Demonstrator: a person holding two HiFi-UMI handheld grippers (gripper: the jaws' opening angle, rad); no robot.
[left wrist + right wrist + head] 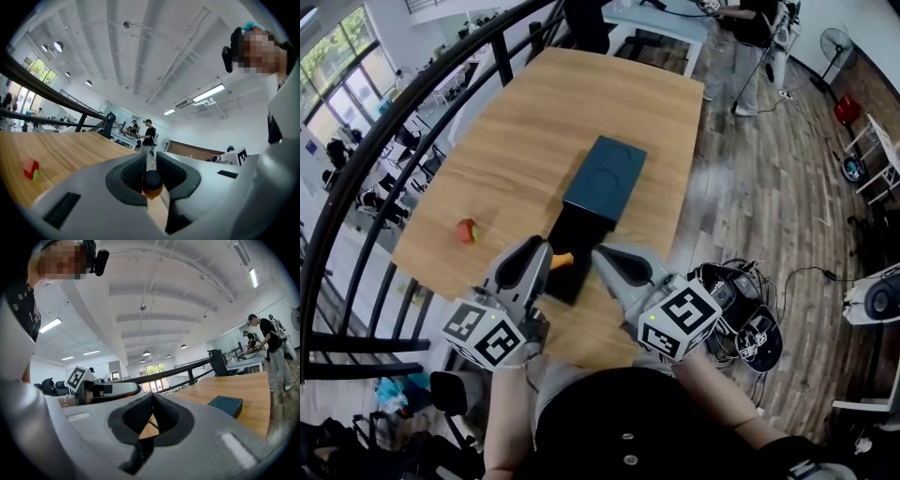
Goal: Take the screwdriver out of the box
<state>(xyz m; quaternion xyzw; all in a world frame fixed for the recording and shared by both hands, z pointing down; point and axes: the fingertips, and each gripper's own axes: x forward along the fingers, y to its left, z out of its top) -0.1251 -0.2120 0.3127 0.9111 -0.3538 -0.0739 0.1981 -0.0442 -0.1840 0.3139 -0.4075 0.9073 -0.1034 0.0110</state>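
The screwdriver has an orange handle with a black end cap. My left gripper is shut on that handle, just over the near end of the open black box. In the head view the left gripper and the right gripper face each other across the box's near end. The right gripper has its pads together at the tips. A thin dark line shows through the small gap below them; I cannot tell what it is. The dark teal lid lies beyond the black part.
A small red object sits on the wooden table at the left, also in the left gripper view. A black railing runs along the table's left side. People stand at the far end of the room. Cables and gear lie on the floor at right.
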